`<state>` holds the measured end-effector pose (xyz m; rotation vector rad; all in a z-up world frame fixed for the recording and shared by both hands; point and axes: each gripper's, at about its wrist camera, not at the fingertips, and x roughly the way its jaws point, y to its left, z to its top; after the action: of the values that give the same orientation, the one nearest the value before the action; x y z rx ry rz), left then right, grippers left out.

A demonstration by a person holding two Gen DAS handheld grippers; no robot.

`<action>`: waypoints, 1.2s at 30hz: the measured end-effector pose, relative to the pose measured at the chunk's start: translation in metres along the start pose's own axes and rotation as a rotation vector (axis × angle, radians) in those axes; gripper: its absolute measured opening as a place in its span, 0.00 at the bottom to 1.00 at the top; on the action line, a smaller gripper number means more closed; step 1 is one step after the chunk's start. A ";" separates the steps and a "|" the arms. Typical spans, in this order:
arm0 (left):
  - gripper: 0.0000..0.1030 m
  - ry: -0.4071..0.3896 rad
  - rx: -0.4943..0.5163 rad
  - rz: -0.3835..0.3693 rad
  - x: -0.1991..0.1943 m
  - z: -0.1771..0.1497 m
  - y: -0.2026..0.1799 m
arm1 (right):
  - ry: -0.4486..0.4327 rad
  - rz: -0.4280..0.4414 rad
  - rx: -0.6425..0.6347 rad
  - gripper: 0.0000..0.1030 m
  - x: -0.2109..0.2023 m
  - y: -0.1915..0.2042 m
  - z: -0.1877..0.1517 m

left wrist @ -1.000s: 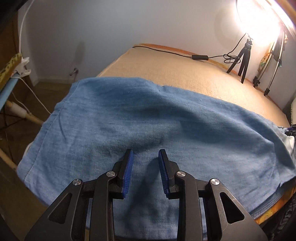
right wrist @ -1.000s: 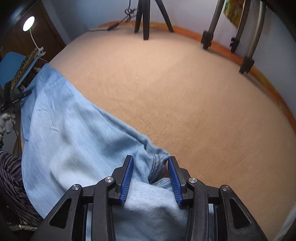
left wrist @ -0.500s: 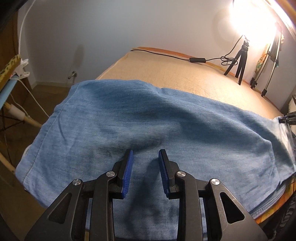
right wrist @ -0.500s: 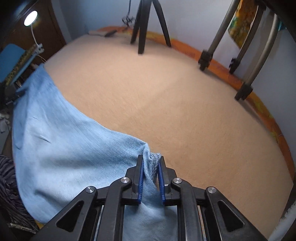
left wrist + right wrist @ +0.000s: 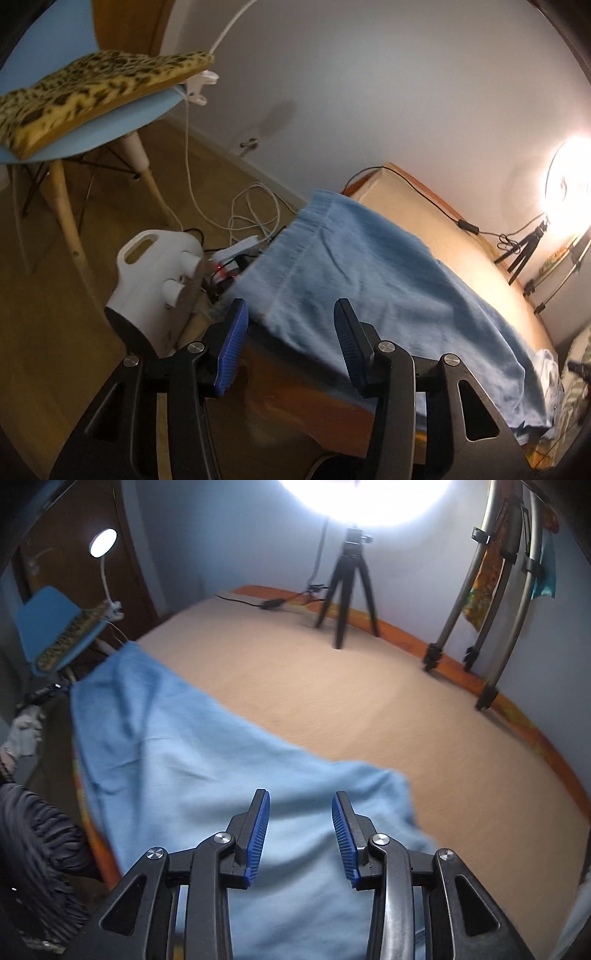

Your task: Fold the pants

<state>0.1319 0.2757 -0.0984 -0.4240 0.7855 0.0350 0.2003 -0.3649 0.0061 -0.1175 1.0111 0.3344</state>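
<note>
Blue denim pants [image 5: 369, 280] lay spread along the near edge of the tan bed [image 5: 461, 266]. The left gripper [image 5: 290, 341] had swung toward nine o'clock, off the cloth's middle to its hemmed end, jaws wider apart than before and empty. The right gripper [image 5: 300, 829], clamped on the fabric half a second earlier, had let go and hung wide open over the pants [image 5: 207, 768].
</note>
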 end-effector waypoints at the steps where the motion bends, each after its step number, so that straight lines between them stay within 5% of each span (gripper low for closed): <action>1: 0.46 0.006 -0.016 -0.022 0.002 0.001 0.004 | 0.001 0.033 0.020 0.35 -0.002 0.008 -0.007; 6: 0.50 0.025 -0.093 -0.028 0.017 0.003 0.014 | 0.041 0.098 0.033 0.35 0.003 0.040 -0.038; 11: 0.50 -0.025 -0.041 0.023 0.006 0.004 0.000 | 0.066 0.076 0.027 0.35 -0.006 0.059 -0.065; 19: 0.50 -0.005 0.245 -0.071 -0.035 0.031 -0.076 | 0.004 -0.055 0.277 0.38 -0.056 0.014 -0.109; 23: 0.50 0.045 0.411 -0.117 -0.061 0.048 -0.123 | -0.038 -0.109 0.382 0.53 -0.082 -0.006 -0.131; 27: 0.50 0.067 0.520 -0.175 -0.079 0.053 -0.169 | -0.098 -0.165 0.496 0.57 -0.110 -0.028 -0.154; 36: 0.50 0.152 0.830 -0.361 -0.068 -0.027 -0.272 | -0.170 -0.296 0.906 0.62 -0.158 -0.108 -0.244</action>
<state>0.1162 0.0248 0.0289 0.2304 0.7909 -0.6473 -0.0383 -0.5625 0.0045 0.5683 0.8799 -0.3937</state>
